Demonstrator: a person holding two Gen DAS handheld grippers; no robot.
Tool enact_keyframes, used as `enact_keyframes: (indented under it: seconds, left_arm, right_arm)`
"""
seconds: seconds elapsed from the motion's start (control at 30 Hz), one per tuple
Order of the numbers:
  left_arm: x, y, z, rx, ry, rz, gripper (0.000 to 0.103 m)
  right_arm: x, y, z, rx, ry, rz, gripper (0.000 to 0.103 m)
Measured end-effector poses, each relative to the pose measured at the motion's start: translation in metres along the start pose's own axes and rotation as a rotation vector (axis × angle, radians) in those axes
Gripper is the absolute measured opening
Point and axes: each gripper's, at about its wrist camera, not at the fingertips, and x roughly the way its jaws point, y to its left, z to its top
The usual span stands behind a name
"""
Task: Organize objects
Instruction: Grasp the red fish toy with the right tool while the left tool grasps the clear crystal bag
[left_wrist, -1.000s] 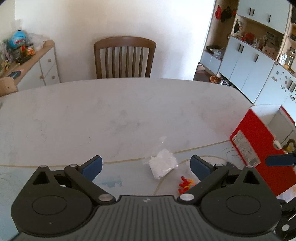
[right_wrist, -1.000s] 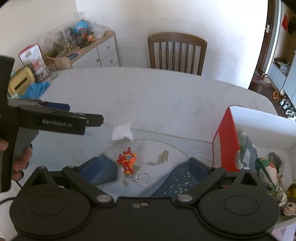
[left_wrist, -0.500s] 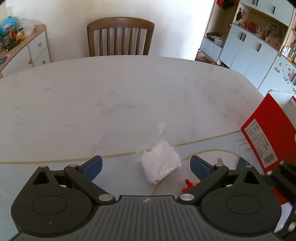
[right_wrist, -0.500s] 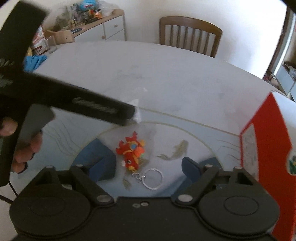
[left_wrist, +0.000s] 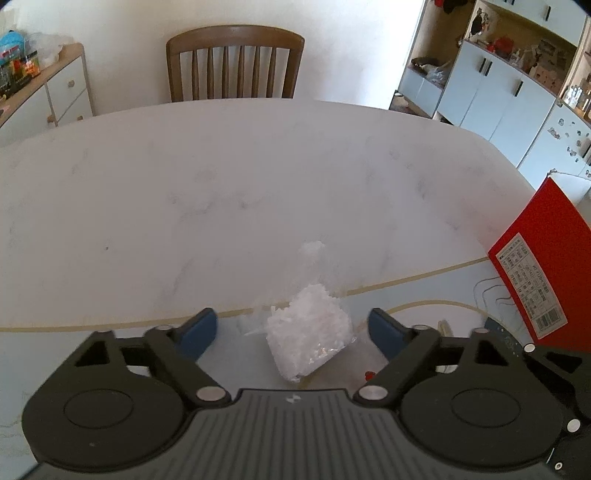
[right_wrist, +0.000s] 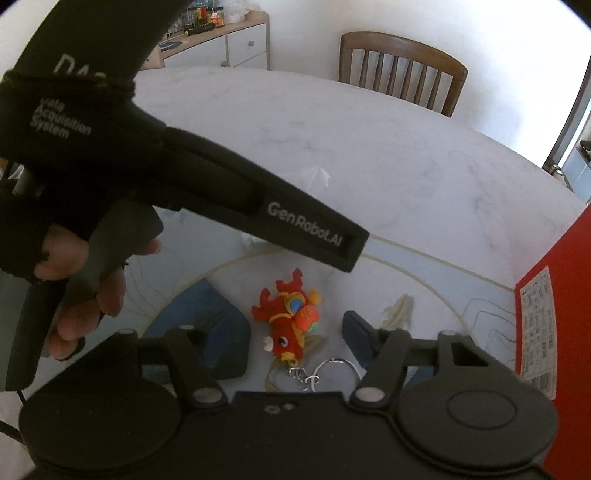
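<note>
A clear bag of small white pieces (left_wrist: 309, 334) lies on the table mat between the open fingers of my left gripper (left_wrist: 290, 330). A red plush fish keychain (right_wrist: 291, 319) with a metal ring (right_wrist: 334, 371) lies on the mat between the open fingers of my right gripper (right_wrist: 291, 336). Neither gripper touches its object. The left gripper's black body (right_wrist: 207, 184) crosses the right wrist view above the keychain and hides the bag there. A red box (left_wrist: 539, 277) stands at the right; it also shows in the right wrist view (right_wrist: 557, 306).
The white marble table (left_wrist: 240, 177) stretches ahead, with a wooden chair (left_wrist: 234, 62) behind it. A sideboard with clutter (left_wrist: 40, 92) stands far left, and white cupboards (left_wrist: 498, 85) far right. A pale fish figure (right_wrist: 397, 312) is printed on the mat.
Both grippers have moved forward and down. The bag now lies between the left fingers, the keychain between the right fingers. The left gripper's body has swung across the right wrist view.
</note>
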Motion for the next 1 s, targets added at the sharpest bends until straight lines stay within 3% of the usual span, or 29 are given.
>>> enact_keyframes:
  seconds: [0.13,0.27,0.37,0.6,1.0]
  left_arm:
    - [-0.002,0.001,0.0,0.003,-0.009,-0.005,0.06]
    - [-0.003,0.001,0.002,0.007,-0.009,-0.005,0.056]
    - [-0.006,0.002,0.003,0.007,-0.003,-0.003,0.046]
    - [-0.022,0.003,0.004,0.025,0.001,-0.001,0.043]
    - [-0.087,-0.01,-0.001,0.081,-0.001,-0.053,0.043]
  right_arm:
    - [-0.002,0.002,-0.001,0.002,-0.008,-0.003,0.055]
    - [-0.005,0.003,-0.002,0.004,-0.012,-0.011,0.044]
    - [-0.006,0.003,-0.002,0.013,-0.013,-0.022,0.037]
    - [-0.023,-0.003,-0.005,0.059,-0.029,-0.038,0.037]
    - [-0.09,-0.029,-0.007,0.178,-0.077,-0.005,0.037]
